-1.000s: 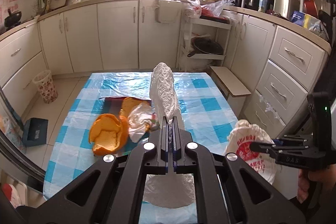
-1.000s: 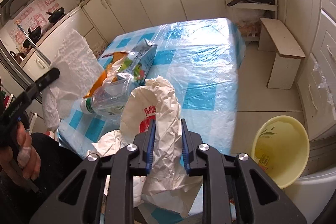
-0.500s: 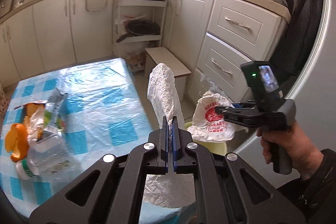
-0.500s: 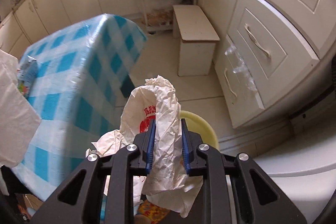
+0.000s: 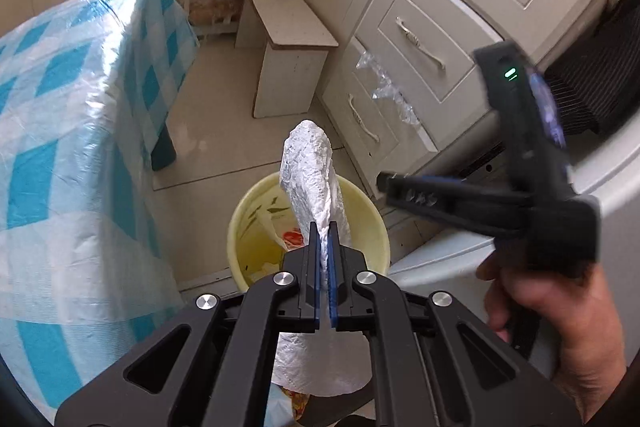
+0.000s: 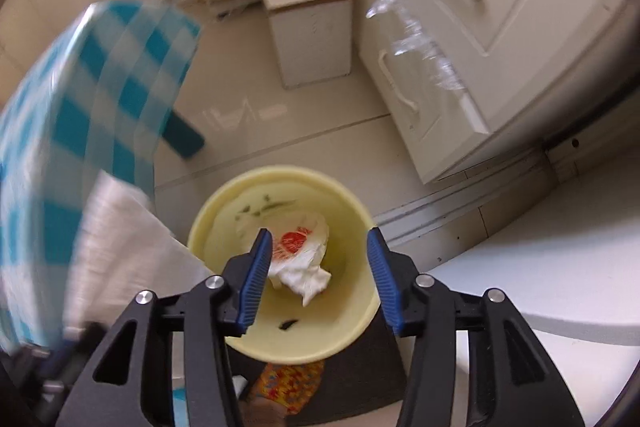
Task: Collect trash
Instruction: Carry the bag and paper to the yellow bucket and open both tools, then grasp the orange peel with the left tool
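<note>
My left gripper (image 5: 324, 227) is shut on a crumpled white paper towel (image 5: 310, 167) and holds it above a pale yellow bin (image 5: 240, 227) on the floor. My right gripper (image 6: 320, 241) is open and empty, right over the same bin (image 6: 208, 219). A crumpled white bag with a red print (image 6: 300, 247) lies inside the bin; a bit of it shows in the left wrist view (image 5: 290, 237). The right gripper also shows in the left wrist view (image 5: 386, 183), at the bin's right. The paper towel shows at the left in the right wrist view (image 6: 128, 247).
A table with a blue-and-white checked cloth (image 5: 72, 107) stands left of the bin. A small white stool (image 5: 288, 43) and white drawers (image 5: 432, 39) stand beyond it. A white rounded surface (image 6: 560, 275) lies at the right.
Both grippers swung from the table to above the bin. My right gripper opened and the red-print bag dropped into the bin. My left gripper still holds the paper towel.
</note>
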Demonstrator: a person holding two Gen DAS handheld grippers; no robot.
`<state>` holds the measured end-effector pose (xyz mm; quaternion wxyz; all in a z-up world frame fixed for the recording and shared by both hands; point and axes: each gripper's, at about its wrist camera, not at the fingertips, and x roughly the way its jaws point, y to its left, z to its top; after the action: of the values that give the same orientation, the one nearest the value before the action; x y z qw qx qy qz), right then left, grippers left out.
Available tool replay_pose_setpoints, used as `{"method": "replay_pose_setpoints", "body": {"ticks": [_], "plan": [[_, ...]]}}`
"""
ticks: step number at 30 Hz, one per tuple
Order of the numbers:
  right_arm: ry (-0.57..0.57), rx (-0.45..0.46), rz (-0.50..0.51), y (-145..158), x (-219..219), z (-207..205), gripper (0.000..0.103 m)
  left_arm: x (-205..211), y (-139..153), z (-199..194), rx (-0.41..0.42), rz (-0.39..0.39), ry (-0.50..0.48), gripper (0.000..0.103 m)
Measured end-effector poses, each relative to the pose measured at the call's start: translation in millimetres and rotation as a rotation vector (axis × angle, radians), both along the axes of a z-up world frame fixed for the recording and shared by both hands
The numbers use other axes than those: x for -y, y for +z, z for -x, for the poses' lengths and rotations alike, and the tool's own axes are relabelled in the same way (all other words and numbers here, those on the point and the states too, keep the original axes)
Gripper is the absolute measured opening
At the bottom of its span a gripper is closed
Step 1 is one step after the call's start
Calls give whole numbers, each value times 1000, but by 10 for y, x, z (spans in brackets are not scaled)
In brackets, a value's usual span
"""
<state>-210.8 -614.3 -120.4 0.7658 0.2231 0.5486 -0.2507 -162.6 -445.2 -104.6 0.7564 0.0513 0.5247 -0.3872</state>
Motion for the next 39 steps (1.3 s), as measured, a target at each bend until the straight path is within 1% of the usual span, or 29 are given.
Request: {"method": "replay_pose_setpoints", "body": {"ticks": [2,4,6,8,9,10,12,14,16,20,23,27,30,34,36,37,38,39], "plan": [[-51,77,6,173,74,63,55,153,-168,3,-21,-24,-1,3],[-64,137,33,333,72,71,57,280,-299,-9,-39,-48,-8,4],[-57,197,48,447,46,52,60,388,-411,-24,-52,-81,-11,11],[-57,237,66,543,30,15,61,445,-451,-39,-54,-98,-7,38],[-55,257,64,582,17,9,62,447,-449,-46,-44,-97,0,43],[-56,275,59,616,3,3,62,430,-432,-49,-37,-92,2,47],[-49,305,56,691,28,-60,63,401,-404,-62,-29,-87,-3,49],[-41,330,74,771,-9,-85,65,341,-332,-93,-17,-80,2,52],[-37,350,90,843,-49,-98,68,241,-231,-106,-10,-65,10,53],[-41,378,111,943,-118,-129,69,-51,74,-115,35,-27,27,59],[-37,389,110,980,-169,-174,69,-390,334,-121,94,-13,34,63],[-22,396,98,1021,-277,-259,69,-972,678,-190,185,-19,62,64],[4,408,89,1071,-397,-343,69,-1559,1015,-370,270,-21,140,65],[39,433,46,1126,-572,-449,69,-2456,1422,-756,362,-48,309,69],[48,445,14,1138,-657,-502,69,-2858,1511,-985,379,-87,396,69],[52,451,0,1151,-709,-535,69,-3030,1517,-1090,374,-112,427,69],[58,457,-13,1162,-770,-561,69,-3170,1500,-1191,359,-141,444,69],[67,464,-32,1174,-833,-594,69,-3263,1469,-1272,345,-166,441,69]]}}
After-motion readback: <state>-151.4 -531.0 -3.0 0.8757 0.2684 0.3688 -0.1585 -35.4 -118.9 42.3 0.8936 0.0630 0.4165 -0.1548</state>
